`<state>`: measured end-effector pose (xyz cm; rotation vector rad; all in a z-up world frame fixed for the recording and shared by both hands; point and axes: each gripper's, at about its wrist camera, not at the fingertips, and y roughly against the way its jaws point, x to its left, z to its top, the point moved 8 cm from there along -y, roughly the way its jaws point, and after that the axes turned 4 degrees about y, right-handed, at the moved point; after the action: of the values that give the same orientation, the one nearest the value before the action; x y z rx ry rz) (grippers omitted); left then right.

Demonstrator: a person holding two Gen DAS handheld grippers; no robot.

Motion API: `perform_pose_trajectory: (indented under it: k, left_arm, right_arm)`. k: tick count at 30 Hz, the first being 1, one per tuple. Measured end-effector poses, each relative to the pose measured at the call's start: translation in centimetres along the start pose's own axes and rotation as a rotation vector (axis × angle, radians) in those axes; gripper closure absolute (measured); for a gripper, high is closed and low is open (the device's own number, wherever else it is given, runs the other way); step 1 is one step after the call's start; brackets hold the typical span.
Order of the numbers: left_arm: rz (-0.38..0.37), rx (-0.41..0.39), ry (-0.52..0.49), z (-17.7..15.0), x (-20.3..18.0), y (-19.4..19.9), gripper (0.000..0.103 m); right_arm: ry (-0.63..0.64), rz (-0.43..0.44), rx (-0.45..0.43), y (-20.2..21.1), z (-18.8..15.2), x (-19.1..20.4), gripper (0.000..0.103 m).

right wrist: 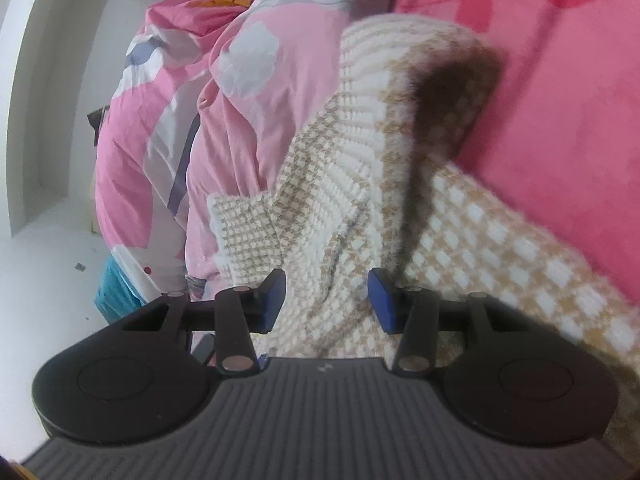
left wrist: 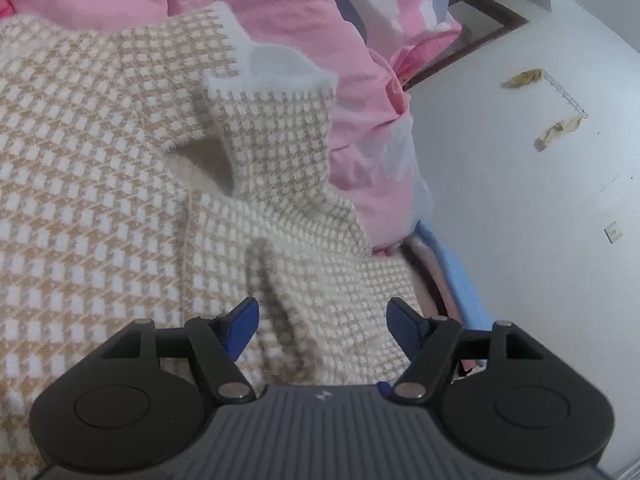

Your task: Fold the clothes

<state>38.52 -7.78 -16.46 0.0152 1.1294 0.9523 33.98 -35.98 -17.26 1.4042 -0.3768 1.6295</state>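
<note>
- A beige-and-white houndstooth sweater (left wrist: 100,168) is lying spread over a bed, against a pink floral quilt (left wrist: 360,92)
- The left gripper (left wrist: 322,326) is hovering with its blue-padded fingers (left wrist: 242,326) spread wide, a raised fold of the knit sitting between them, ungripped
- The right gripper (right wrist: 326,300) is likewise gaping wide over bunched knit near the ribbed white hem (right wrist: 360,152)
- A sleeve with a white cuff (left wrist: 272,76) is lying folded across the garment's body
</note>
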Motion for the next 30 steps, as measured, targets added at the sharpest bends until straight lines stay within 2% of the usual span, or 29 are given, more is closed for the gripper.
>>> perform_pose_trajectory:
  k: [2,6,8,12,14,16,17,18,19,26,30]
  left_arm:
    - [0.012,0.01,0.009,0.2,-0.2,-0.4,0.032]
    - [0.108,0.052,-0.075,-0.5,-0.8,-2.3,0.033]
    - [0.142,0.063,-0.084,-0.4,-1.2,-3.3,0.034]
    - [0.222,0.065,-0.104,0.2,-1.2,-5.0,0.045]
    - [0.259,0.059,-0.132,0.2,-1.3,-5.6,0.052]
    - [0.289,0.046,-0.157,0.3,-1.5,-5.9,0.076]
    - [0.3,0.038,-0.164,0.4,-1.5,-6.1,0.082]
    - [0.297,0.024,-0.161,0.5,-1.6,-6.0,0.087]
    - [0.299,-0.003,-0.171,0.6,-2.0,-5.7,0.089]
    - [0.289,-0.245,-0.229,4.0,-5.3,-0.3,0.091]
    - [0.326,-0.332,-0.252,6.1,-5.5,3.1,0.091]
  right_arm:
    - [-0.02,-0.002,0.007,0.1,-0.1,-0.1,0.058]
    - [-0.058,-0.003,0.019,0.5,-0.5,-0.2,0.057]
    - [-0.074,0.004,0.023,0.7,-0.6,-0.2,0.057]
    - [-0.089,0.009,0.023,1.0,-0.8,-0.3,0.056]
    - [-0.094,0.011,0.024,1.0,-0.8,-0.4,0.056]
    - [-0.096,0.013,0.023,1.1,-0.8,-0.4,0.056]
    - [-0.096,0.013,0.022,1.1,-0.8,-0.3,0.056]
    - [-0.089,0.01,0.022,1.1,-0.9,-0.3,0.056]
    - [-0.082,0.006,0.023,1.0,-0.9,-0.2,0.056]
    - [-0.021,-0.023,0.035,0.8,-1.0,0.2,0.056]
    - [0.002,-0.042,0.027,0.9,-0.9,0.2,0.056]
